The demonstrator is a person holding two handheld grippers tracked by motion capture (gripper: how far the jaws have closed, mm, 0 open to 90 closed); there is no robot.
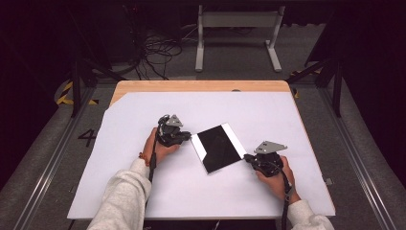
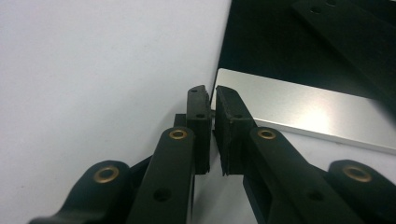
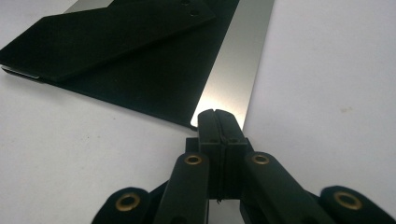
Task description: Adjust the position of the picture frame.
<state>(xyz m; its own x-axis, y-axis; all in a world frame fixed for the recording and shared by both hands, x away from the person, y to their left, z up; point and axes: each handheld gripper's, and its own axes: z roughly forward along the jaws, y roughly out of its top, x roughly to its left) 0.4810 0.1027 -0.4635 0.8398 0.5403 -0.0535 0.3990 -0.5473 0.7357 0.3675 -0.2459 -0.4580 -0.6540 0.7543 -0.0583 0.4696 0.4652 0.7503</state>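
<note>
While the flat black panel with brushed silver strips along two edges (image 1: 218, 147) is lying tilted on the white sheet-covered table (image 1: 143, 108), two opposite corners are being worked.

Where it's sitting: mid-table, flat on the sheet, between both hands.

Left gripper (image 1: 187, 137): being held right at the panel's near-left corner; in the left gripper view the pads (image 2: 200, 122) are being kept slightly parted, so nothing is clamped yet.

Right gripper (image 1: 247, 157): jaws are being squeezed fully together at the opposite silver corner (image 3: 223, 88); whether the edge is actually being pinched can't be told.

Progress: looks early, since the panel isn't being lifted at all.

Still left: a proper grip on the left, then probably a two-handed lift or shift.
</note>
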